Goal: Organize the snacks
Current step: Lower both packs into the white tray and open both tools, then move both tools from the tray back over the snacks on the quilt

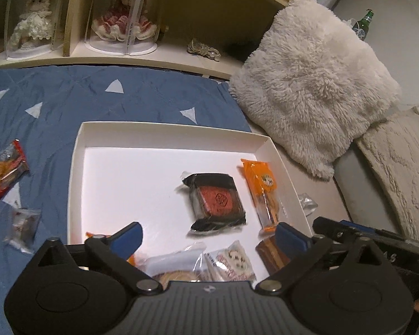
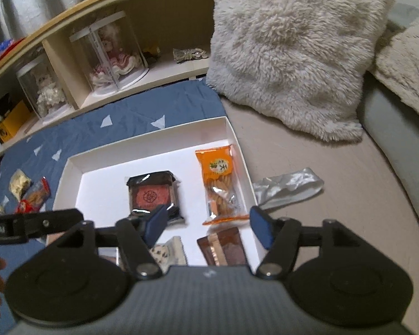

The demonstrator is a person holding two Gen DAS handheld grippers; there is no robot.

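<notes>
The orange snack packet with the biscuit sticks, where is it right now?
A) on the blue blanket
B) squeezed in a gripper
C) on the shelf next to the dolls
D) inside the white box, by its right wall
D. The orange snack packet lies flat inside the white box, along its right wall, beside the dark packet with the red cake; both grippers are open and hold nothing.

Left black two-finger gripper point(image 1: 208, 236) has blue pads, silver pivot screws, ribbed grey body; right black gripper point(image 2: 211, 224) matches, white lettering alongside.
</notes>
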